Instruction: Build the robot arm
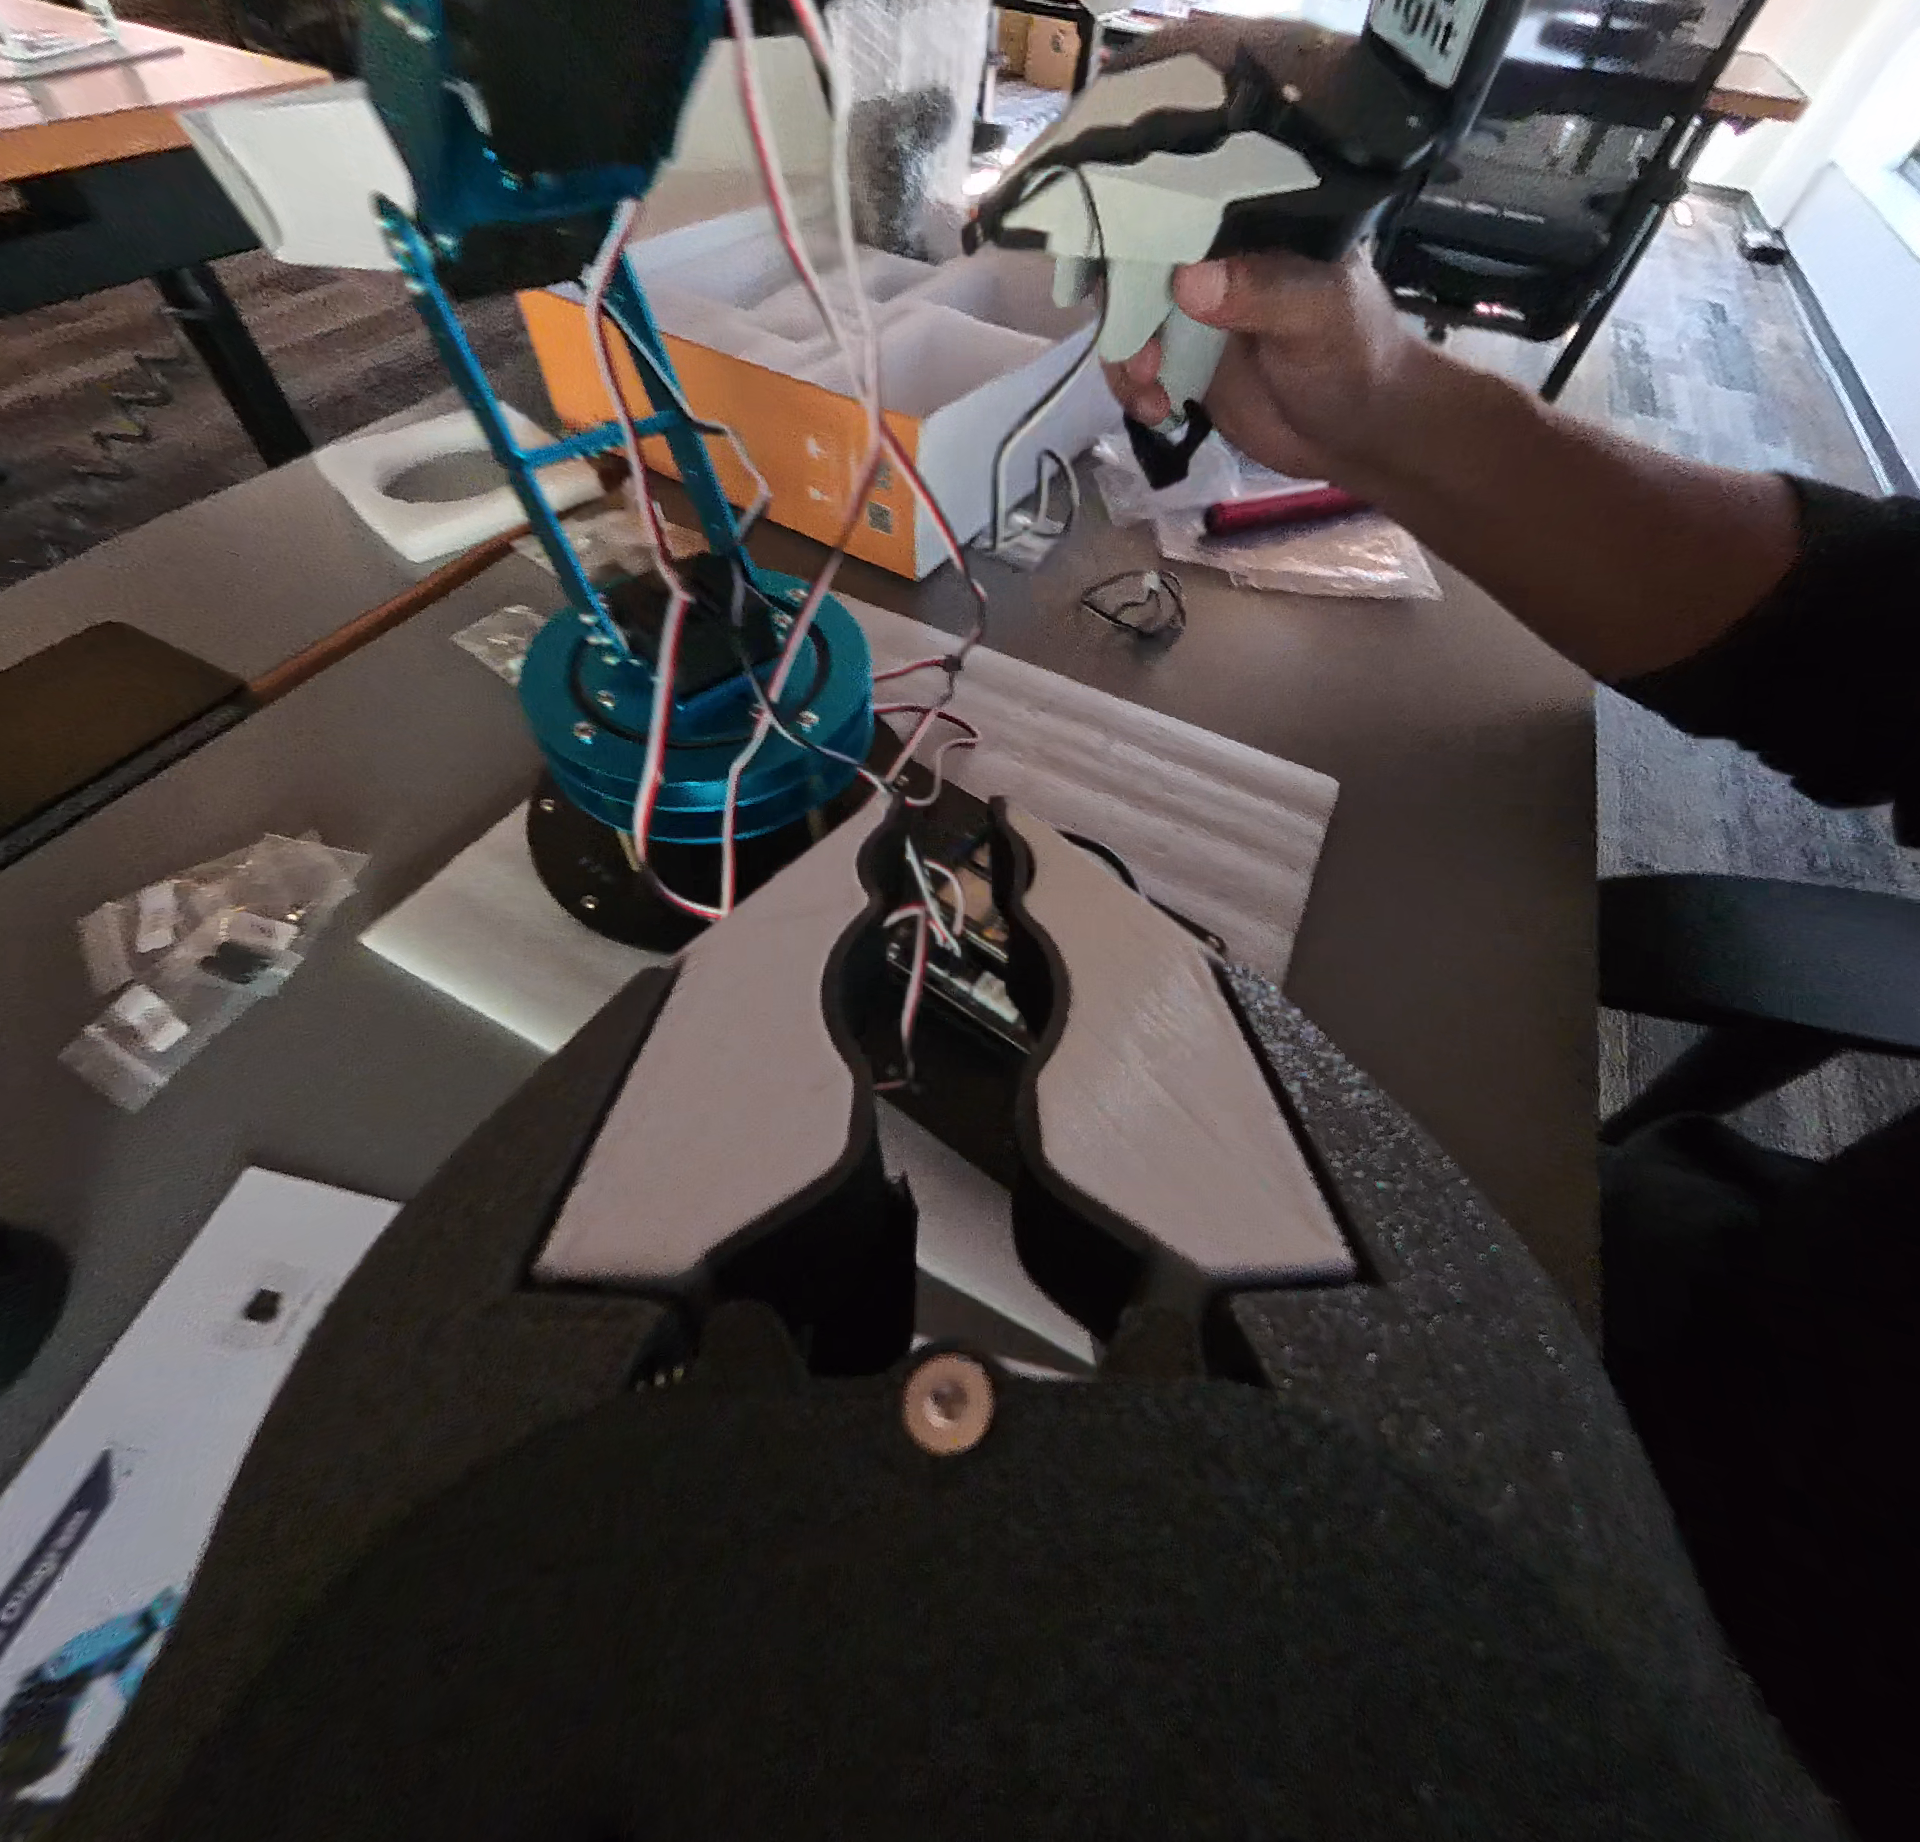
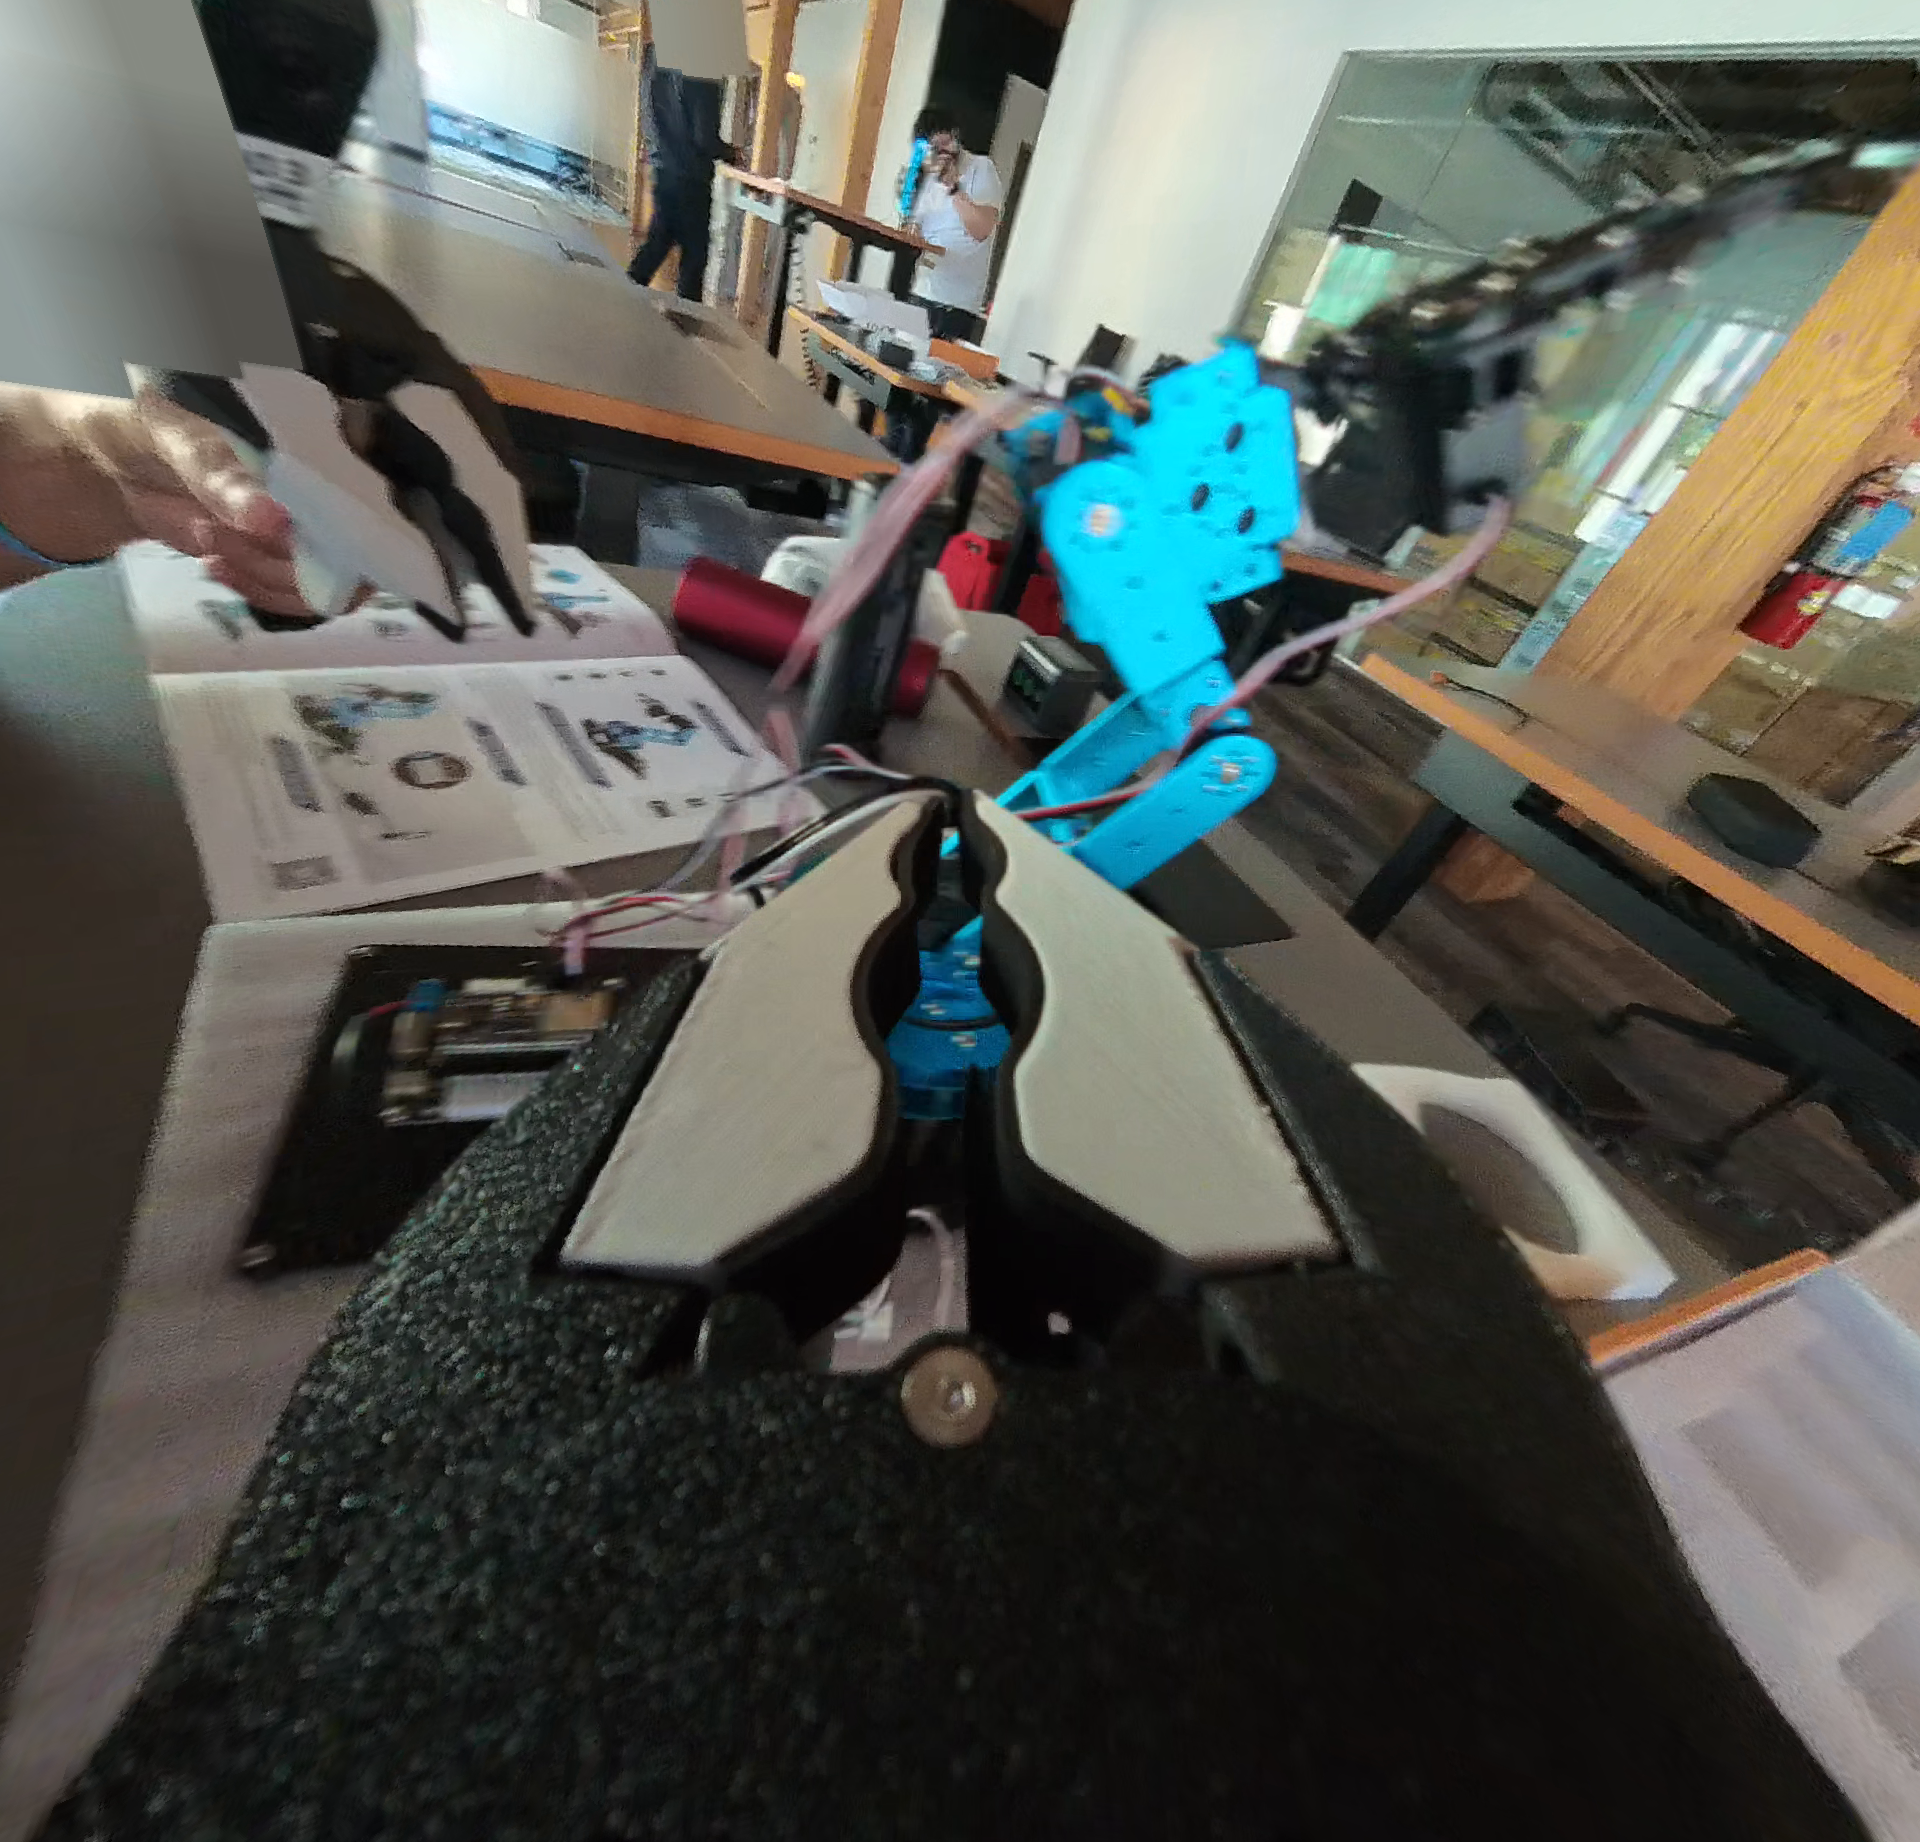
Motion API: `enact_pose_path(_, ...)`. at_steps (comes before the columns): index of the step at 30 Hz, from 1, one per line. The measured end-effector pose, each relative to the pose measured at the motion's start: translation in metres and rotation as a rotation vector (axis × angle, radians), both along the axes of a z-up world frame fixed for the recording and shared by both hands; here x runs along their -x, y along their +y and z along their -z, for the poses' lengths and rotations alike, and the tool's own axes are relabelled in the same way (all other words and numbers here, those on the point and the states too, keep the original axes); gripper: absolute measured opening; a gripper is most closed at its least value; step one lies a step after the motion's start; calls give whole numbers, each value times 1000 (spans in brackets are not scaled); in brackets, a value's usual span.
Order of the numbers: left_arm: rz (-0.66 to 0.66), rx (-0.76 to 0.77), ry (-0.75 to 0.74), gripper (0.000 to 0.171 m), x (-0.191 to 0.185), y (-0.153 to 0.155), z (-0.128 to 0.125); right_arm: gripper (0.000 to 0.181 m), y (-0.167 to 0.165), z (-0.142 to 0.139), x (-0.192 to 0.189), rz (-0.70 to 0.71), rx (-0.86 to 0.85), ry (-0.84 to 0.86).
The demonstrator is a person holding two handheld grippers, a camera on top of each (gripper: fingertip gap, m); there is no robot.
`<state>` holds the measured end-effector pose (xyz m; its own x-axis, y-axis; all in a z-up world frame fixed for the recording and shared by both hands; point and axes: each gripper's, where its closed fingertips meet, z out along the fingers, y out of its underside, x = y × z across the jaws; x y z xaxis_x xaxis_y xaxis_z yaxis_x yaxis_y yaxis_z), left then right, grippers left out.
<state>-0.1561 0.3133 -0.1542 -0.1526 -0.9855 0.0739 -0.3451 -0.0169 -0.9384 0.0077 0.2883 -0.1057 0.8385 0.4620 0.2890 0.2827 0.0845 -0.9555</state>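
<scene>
1. Across the upper centre of the left wrist view, an orange-and-white box [image 1: 748, 410] sits open, its white compartments seemingly bare.
2. Left of centre stands a blue robot arm [image 1: 665, 670], wires [image 1: 831, 358] trailing.
3. Lower centre, the left gripper [image 1: 940, 805] is parted above a circuit board [image 1: 956, 951].
4. Upper right, the right gripper [image 1: 982, 223] looks clenched on a wire.

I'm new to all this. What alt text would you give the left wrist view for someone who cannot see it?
A hand-held gripper, slightly open and holding nothing, points at wires trailing from a blue toy arm on a grey table. A hand holds a second gripper above an orange box.
</scene>
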Motion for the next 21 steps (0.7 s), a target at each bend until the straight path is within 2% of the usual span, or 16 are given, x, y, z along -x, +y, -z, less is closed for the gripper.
enact_pose_path(3, -35, 15, -9, 14, -13, 17, -8, 1, 21, 5, -19, 51, -17, 75)
enact_pose_path(7, -81, -12, -19, 16, -30, 32, -8, 1, 21, 30, -26, 198, -108, 45)
enact_pose_path(10, -98, -40, 24, 26, -49, 42, 4, 1, 10, 40, -12, 166, -112, 9)
enact_pose_path(12, -92, -31, 51, 36, -62, 45, 9, 0, 5, 31, -20, 222, -177, -69)
enact_pose_path(16, -93, -61, 87, 61, -87, 51, 20, 1, -10, 5, -38, 248, -259, -15)
enact_pose_path(18, -104, -105, 126, 59, -96, 54, 31, 1, -13, 3, -46, 264, -258, 13)
enact_pose_path(19, -124, -135, 144, 52, -100, 57, 37, 1, -13, 4, -48, 261, -252, 27)
enact_pose_path(21, -161, -202, 184, 28, -103, 64, 48, 1, -11, 8, -46, 248, -236, 32)
